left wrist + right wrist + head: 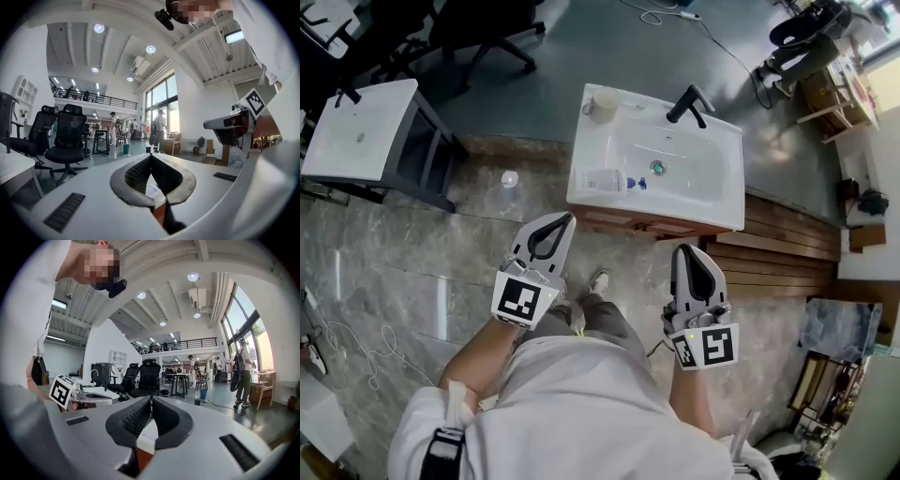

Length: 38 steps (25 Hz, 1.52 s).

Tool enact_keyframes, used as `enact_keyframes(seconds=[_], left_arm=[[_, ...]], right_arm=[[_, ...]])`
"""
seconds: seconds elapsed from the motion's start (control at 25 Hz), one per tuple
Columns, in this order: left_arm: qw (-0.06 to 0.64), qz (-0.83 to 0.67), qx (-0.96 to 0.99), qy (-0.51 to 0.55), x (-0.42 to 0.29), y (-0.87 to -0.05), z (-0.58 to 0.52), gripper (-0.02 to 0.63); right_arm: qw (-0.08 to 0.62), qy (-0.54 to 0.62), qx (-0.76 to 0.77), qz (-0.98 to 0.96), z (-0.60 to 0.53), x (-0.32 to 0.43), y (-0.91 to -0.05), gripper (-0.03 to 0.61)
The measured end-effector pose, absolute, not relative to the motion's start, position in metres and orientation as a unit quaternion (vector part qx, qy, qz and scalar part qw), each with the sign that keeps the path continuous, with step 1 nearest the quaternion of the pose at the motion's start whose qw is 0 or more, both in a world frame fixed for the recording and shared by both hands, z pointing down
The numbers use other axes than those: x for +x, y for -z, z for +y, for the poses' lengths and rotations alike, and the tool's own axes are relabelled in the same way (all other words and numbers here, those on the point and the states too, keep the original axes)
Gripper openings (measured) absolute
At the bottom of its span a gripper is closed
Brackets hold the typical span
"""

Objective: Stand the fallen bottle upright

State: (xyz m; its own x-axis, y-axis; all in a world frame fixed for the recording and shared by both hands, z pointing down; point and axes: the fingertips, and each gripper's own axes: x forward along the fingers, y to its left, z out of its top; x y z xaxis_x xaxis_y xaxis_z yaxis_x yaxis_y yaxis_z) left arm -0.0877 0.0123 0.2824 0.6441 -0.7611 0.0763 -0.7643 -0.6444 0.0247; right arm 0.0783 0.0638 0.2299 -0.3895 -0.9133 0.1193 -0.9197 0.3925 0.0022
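A white washbasin (712,202) with a black tap (689,103) stands on a wooden cabinet ahead of me. The fallen bottle (602,180), pale with a blue cap, lies on its side on the basin's left part. My left gripper (568,217) hovers just short of the basin's near left corner, shut and empty. In its own view the left gripper (151,156) shows its pads meeting. My right gripper (682,247) is held in front of the cabinet's near edge, farther right. Its own view shows the right gripper (151,399) shut on nothing.
A pale cup (602,103) stands on the basin's far left corner. A second washbasin (361,131) stands at the left, and a small clear container (509,178) sits on the floor between them. Wooden decking (787,234) lies to the right. Office chairs (68,136) stand farther off.
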Motion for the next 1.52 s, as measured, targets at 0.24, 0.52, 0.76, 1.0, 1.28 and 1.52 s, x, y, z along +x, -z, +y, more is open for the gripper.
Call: enact_keyframes(seconds=[0.24, 0.52, 0.76, 1.0, 1.28, 1.52], left_arm=[[-0.007, -0.432, 0.902, -0.024, -0.060, -0.254, -0.009, 0.018], [-0.022, -0.446, 0.893, -0.052, -0.042, -0.260, -0.035, 0.018], [-0.034, -0.457, 0.885, -0.089, -0.032, -0.272, -0.053, 0.018], [-0.021, -0.455, 0.879, -0.141, -0.020, -0.294, -0.074, 0.041], [-0.023, -0.417, 0.892, -0.175, 0.007, -0.312, -0.098, 0.164], [-0.042, -0.355, 0.904, -0.235, 0.026, -0.355, -0.110, 0.243]], right_arm=[[0.030, -0.016, 0.538, -0.842, 0.033, 0.108, -0.218, 0.041], [0.021, -0.033, 0.515, -0.856, -0.007, 0.127, -0.230, 0.041], [0.014, -0.056, 0.490, -0.870, -0.033, 0.133, -0.248, 0.041], [0.007, -0.069, 0.474, -0.878, -0.054, 0.146, -0.257, 0.041], [0.015, -0.083, 0.461, -0.883, -0.071, 0.164, -0.277, 0.041], [0.025, -0.100, 0.459, -0.882, -0.077, 0.172, -0.306, 0.041]])
